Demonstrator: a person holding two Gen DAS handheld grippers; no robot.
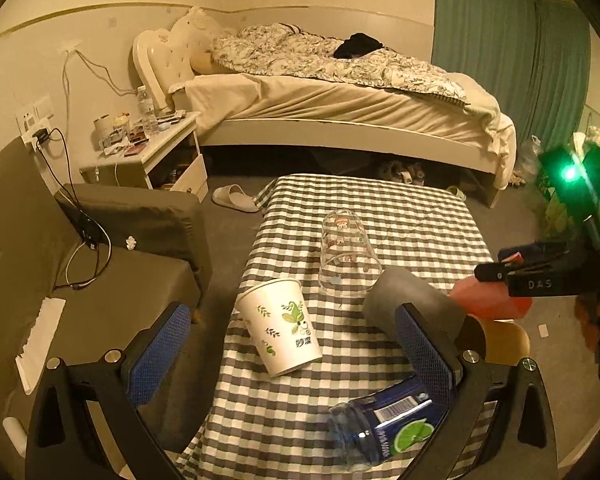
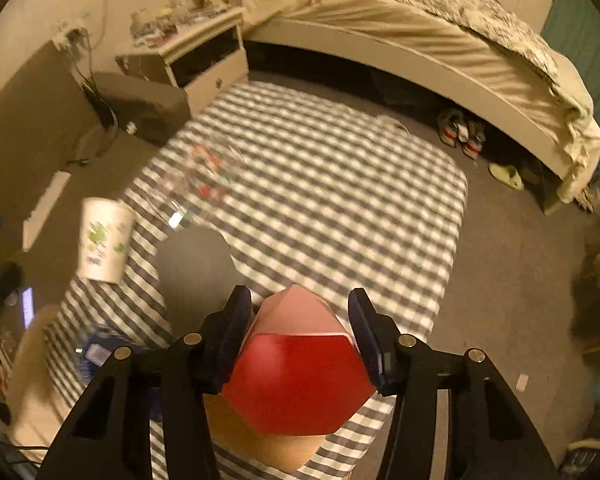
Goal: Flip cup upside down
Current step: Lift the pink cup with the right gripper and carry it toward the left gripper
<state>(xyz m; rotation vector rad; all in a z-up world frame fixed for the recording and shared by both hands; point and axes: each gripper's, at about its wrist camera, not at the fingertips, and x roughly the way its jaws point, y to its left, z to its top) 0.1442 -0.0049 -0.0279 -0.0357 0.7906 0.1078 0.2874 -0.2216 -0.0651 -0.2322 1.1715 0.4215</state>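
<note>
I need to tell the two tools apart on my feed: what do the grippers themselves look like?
Both match: the left gripper and the right gripper have black angular plastic frames with triangular cut-outs, silver round bolts at the pivots and blue textured finger pads. Seen from the left wrist, the right gripper's body carries white letters "DAS" and a green light glows behind it.

- a bed (image 1: 340, 92) with a rumpled patterned quilt (image 1: 320, 60) stands along the pale far wall (image 1: 100, 20); its padded headboard (image 1: 160, 56) is at the left end.
- just beside the headboard, a cluttered white nightstand (image 1: 160, 148).
- green curtains (image 1: 508, 40) hang at the right.
- dark grey carpet (image 1: 520, 344) covers the floor; a slipper (image 1: 236, 198) lies near the nightstand, and shoes (image 2: 462, 136) sit under the bed.
- a dark sofa (image 1: 60, 256) at the left, with cables (image 1: 80, 216) trailing over it.
- warm, dim yellowish light.
</note>
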